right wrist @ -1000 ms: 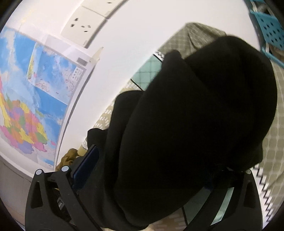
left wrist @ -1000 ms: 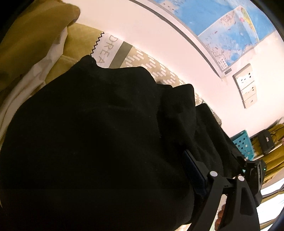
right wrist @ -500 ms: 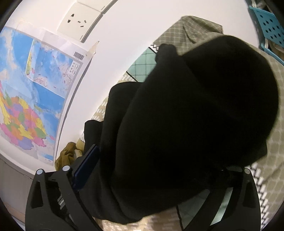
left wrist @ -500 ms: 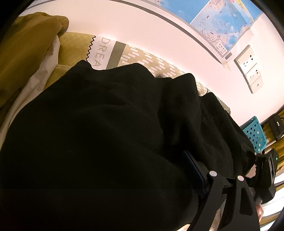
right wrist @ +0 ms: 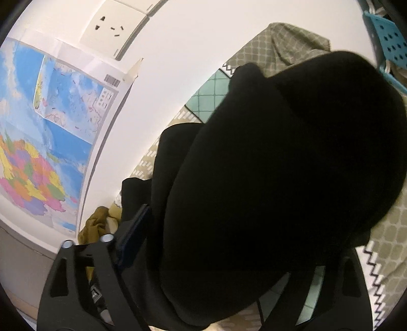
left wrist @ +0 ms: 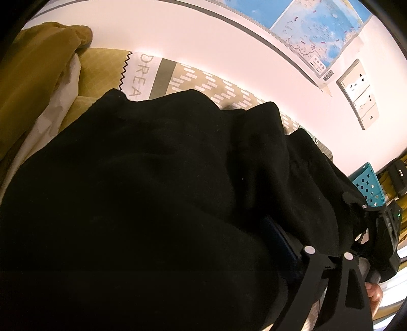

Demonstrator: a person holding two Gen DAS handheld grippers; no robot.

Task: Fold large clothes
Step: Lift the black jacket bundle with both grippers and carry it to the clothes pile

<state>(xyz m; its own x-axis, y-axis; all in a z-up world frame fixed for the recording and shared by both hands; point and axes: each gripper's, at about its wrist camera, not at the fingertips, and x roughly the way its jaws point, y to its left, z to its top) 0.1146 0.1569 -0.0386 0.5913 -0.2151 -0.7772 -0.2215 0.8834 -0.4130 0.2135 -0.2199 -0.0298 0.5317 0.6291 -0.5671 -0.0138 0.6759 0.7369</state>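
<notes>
1. One container in sight – a teal perforated plastic basket (left wrist: 368, 184) at the far end of the bed; whatever's in it is hidden from both cameras.
2. Big black garment (left wrist: 152, 203), soft matte knit, is bunched in thick rounded folds on the patterned bedspread (left wrist: 203, 79) and fills most of both views.
3. Left gripper (left wrist: 229, 267): jaws are opening, cloth heaped between and over them, only the right-hand finger (left wrist: 330, 275) with its blue pad clearly shows. Pads don't look pressed on the fabric.
4. Right gripper (right wrist: 229, 254): garment draped between the fingers, the left blue pad sits right against the cloth, the other finger is mostly buried – can't tell whether it's clamped or loose.
5. Left view only: mustard-yellow cloth (left wrist: 38, 66) piled with a cream sheet (left wrist: 51, 112), "DREA" lettering on the spread, and the other gripper with a fingertip of the person's hand (left wrist: 374, 292).
6. Right view only: a green lattice panel of the bedspread and the coloured part of the wall map (right wrist: 38, 152). Wall sockets (right wrist: 114, 23) show in both.
</notes>
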